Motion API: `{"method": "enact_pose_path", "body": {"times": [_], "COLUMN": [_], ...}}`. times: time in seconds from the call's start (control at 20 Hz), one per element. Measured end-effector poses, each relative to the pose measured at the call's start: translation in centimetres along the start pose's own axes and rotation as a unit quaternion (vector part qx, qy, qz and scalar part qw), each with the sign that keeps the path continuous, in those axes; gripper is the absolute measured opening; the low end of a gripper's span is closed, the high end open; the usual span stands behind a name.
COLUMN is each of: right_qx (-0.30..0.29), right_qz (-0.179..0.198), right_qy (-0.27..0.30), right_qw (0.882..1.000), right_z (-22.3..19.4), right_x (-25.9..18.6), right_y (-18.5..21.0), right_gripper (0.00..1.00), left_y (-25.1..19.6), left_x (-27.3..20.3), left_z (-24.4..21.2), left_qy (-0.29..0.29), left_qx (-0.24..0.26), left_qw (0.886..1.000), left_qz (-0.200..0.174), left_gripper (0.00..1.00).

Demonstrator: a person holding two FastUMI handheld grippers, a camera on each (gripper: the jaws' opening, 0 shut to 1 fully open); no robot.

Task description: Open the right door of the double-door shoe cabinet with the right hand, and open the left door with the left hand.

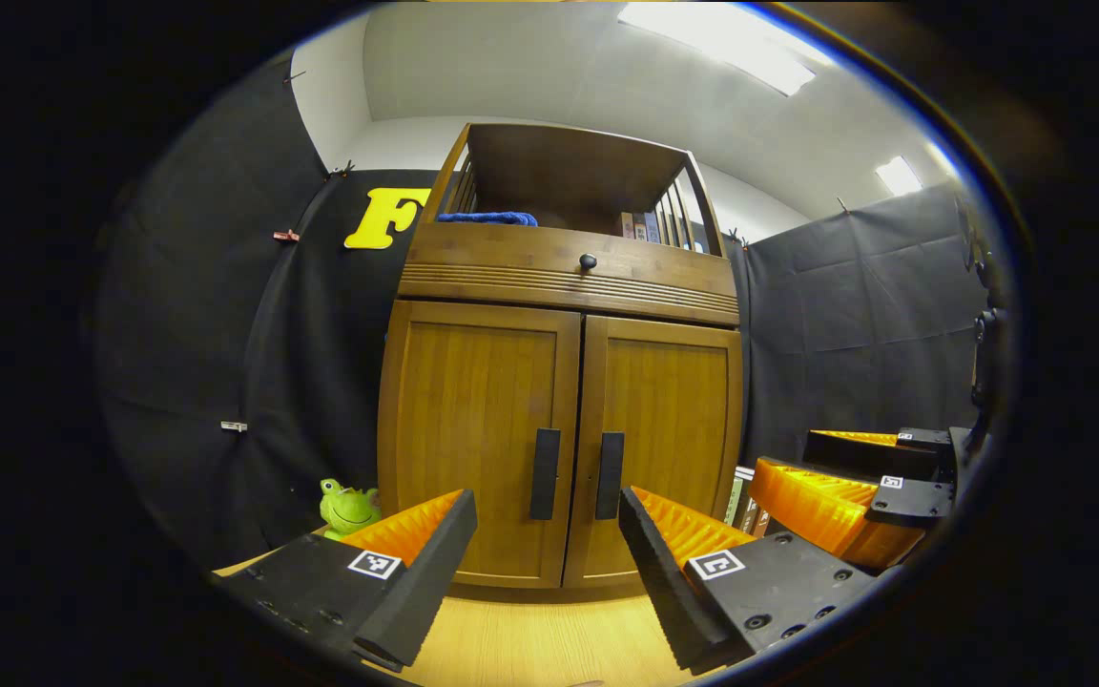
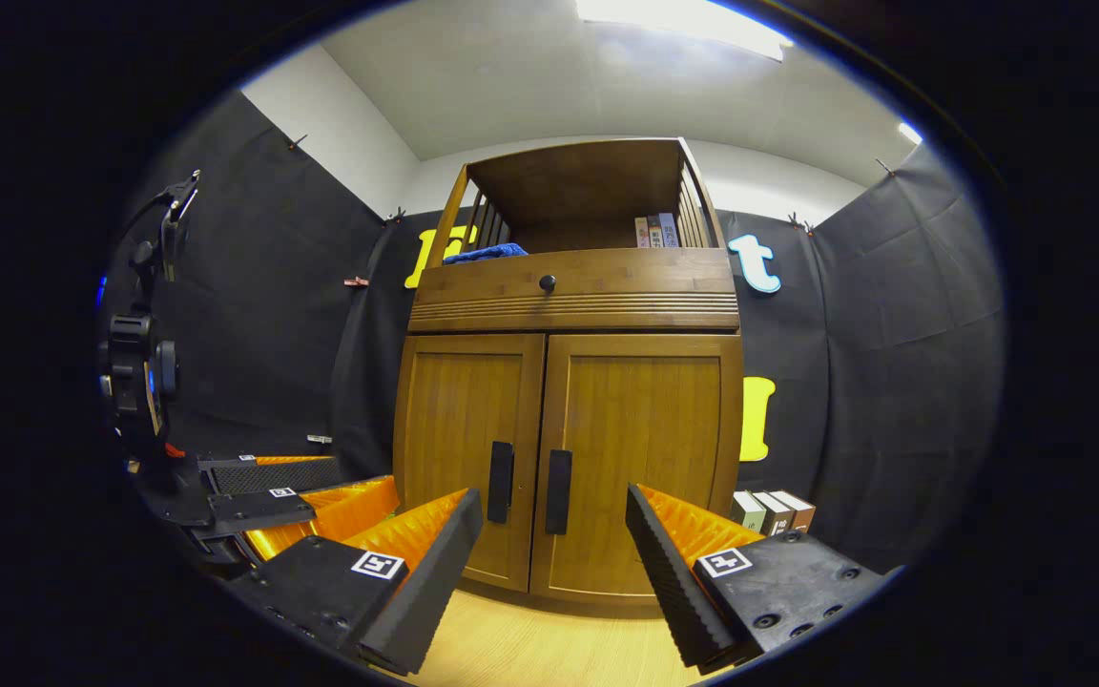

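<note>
A wooden double-door shoe cabinet (image 1: 564,382) (image 2: 569,401) stands ahead with both doors shut. Its left door (image 1: 478,429) (image 2: 468,448) and right door (image 1: 664,439) (image 2: 640,458) each carry a black vertical handle: left handle (image 1: 545,473) (image 2: 500,482), right handle (image 1: 610,475) (image 2: 558,491). My left gripper (image 1: 548,572) is open, a short way in front of the handles, holding nothing. My right gripper (image 2: 554,572) is open too, also short of the doors. The right gripper (image 1: 855,487) appears at the right of the left gripper view; the left gripper (image 2: 292,501) appears at the left of the right gripper view.
A drawer with a black knob (image 1: 588,260) sits above the doors, under an open shelf holding a blue cloth (image 1: 487,218) and books (image 2: 656,230). A green frog toy (image 1: 347,508) sits left of the cabinet, boxes (image 2: 772,510) to its right. The floor (image 1: 549,639) is light wood.
</note>
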State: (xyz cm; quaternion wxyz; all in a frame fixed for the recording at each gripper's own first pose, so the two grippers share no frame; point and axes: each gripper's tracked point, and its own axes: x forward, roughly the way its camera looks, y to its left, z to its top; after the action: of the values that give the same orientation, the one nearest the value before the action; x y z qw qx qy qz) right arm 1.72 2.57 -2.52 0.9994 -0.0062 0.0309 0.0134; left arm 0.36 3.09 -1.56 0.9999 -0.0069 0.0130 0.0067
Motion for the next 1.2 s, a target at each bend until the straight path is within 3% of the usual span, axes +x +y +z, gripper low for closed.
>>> {"method": "enact_pose_path", "body": {"times": [0.2, 0.25, 0.7, 1.2], "right_qx": [0.004, 0.007, 0.024, 0.034], "right_qz": [0.006, 0.008, 0.013, 0.011], "right_qy": [0.006, 0.008, 0.008, 0.009], "right_qw": [1.0, 1.0, 1.0, 0.999], "right_z": [-0.7, -0.9, -1.8, -3.8], "right_x": [0.8, 1.0, 3.7, 9.3], "right_y": [0.3, 0.5, 0.8, 1.4], "right_gripper": [0.95, 0.95, 0.95, 0.94], "left_y": [0.2, 0.3, 1.2, 3.1], "left_x": [0.3, 0.3, -0.4, -1.7], "left_z": [-0.6, -0.5, -0.4, -0.2], "left_qy": [0.006, 0.007, -0.003, -0.003], "left_qx": [0.005, 0.006, 0.008, 0.011], "left_qw": [1.0, 1.0, 1.0, 1.0], "left_qz": [-0.001, 0.0, 0.0, 0.012], "left_gripper": [0.9, 0.94, 0.94, 0.94]}}
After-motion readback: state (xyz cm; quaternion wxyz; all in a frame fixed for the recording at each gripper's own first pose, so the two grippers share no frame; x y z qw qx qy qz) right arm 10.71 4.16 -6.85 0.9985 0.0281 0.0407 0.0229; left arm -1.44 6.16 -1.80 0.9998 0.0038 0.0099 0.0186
